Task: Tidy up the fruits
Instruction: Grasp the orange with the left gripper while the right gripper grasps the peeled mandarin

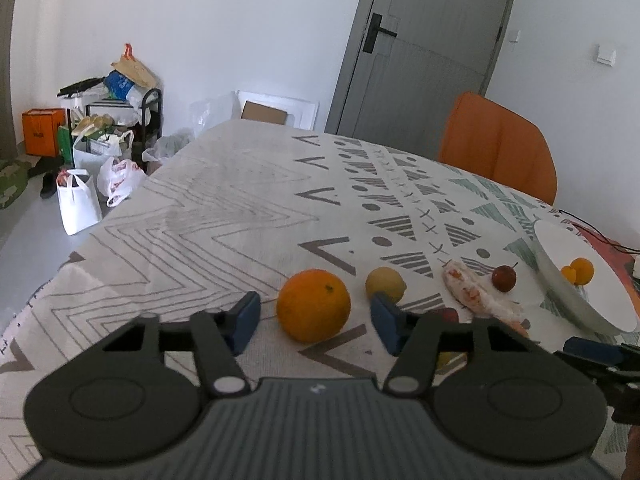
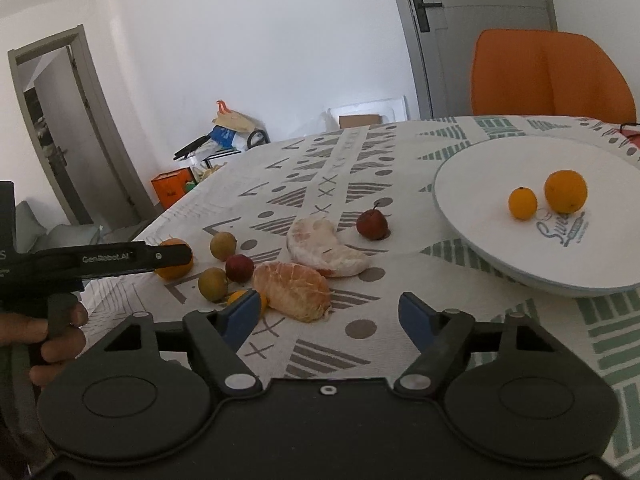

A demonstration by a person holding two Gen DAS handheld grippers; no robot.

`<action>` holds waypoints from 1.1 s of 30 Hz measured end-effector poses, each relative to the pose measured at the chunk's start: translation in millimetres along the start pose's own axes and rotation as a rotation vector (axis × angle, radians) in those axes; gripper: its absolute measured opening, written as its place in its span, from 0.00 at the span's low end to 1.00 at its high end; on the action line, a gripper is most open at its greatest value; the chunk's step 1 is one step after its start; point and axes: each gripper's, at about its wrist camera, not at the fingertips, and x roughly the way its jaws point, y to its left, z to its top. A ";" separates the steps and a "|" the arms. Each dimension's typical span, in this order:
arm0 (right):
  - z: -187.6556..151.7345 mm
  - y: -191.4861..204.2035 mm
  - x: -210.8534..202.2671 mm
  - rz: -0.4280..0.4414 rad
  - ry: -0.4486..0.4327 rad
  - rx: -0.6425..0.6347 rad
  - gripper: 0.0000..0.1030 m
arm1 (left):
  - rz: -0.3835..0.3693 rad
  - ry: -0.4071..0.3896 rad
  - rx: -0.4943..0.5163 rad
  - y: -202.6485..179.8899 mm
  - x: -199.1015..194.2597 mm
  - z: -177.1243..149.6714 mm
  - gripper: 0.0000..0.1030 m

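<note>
A large orange (image 1: 313,305) lies on the patterned tablecloth between the blue pads of my left gripper (image 1: 315,322); a gap shows on both sides, so it is open. Beyond it sit a yellow-green fruit (image 1: 385,283), a peeled citrus segment (image 1: 468,292) and a small red fruit (image 1: 504,279). My right gripper (image 2: 329,316) is open just short of a peeled orange half (image 2: 292,290), with the second peeled segment (image 2: 326,246) behind. The white plate (image 2: 480,200) at right carries two small oranges (image 2: 565,192). The left gripper's finger (image 2: 172,256) partly hides the large orange (image 2: 176,270).
Two yellow-green fruits (image 2: 213,284) and two small red fruits (image 2: 239,268) are clustered left of the peeled pieces. An orange chair (image 2: 552,76) stands behind the table. The table's left edge (image 1: 120,216) drops to a floor with bags (image 1: 78,204).
</note>
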 end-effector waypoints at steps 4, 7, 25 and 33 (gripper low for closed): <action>1.4 0.6 4.0 0.006 0.006 -0.001 0.68 | 0.008 0.005 0.004 -1.3 1.0 -1.2 0.38; 1.8 -2.0 7.3 0.009 0.013 0.008 0.63 | -0.003 0.010 0.006 -2.4 -1.7 -1.5 0.37; 3.5 9.2 24.1 0.013 0.023 -0.023 0.23 | -0.035 0.007 -0.006 -2.1 -21.2 -2.9 0.37; -3.4 13.6 6.1 0.009 0.057 -0.047 0.16 | -0.048 -0.011 0.001 -7.7 -35.6 -4.8 0.37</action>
